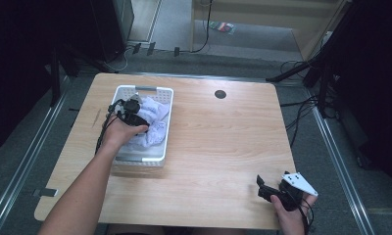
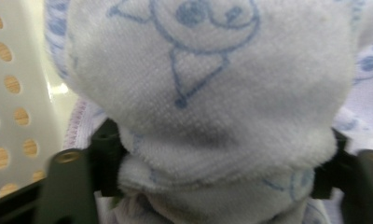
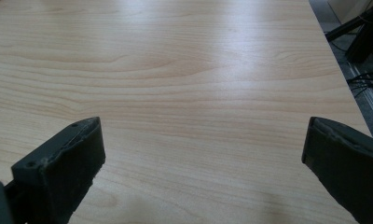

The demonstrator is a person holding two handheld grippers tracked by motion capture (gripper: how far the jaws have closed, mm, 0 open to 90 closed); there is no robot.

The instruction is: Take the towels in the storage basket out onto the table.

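A white cloth with blue drawings (image 1: 152,120) lies bunched in a white perforated basket (image 1: 144,160) at the table's left. My left gripper (image 1: 134,111) is down in the basket, pushed into the cloth. In the left gripper view the cloth (image 2: 212,93) bulges up between the two black jaws, which stand wide apart and touch it on both sides. My right gripper (image 1: 262,187) hovers near the table's front right corner. Its jaws are open over bare wood (image 3: 198,93) with nothing between them.
The basket's wall (image 2: 17,116) stands close on the left of the left gripper. A dark round grommet (image 1: 220,94) sits near the table's far edge. The wooden table (image 1: 223,142) is bare between basket and right gripper. Cables and stands lie on the floor around.
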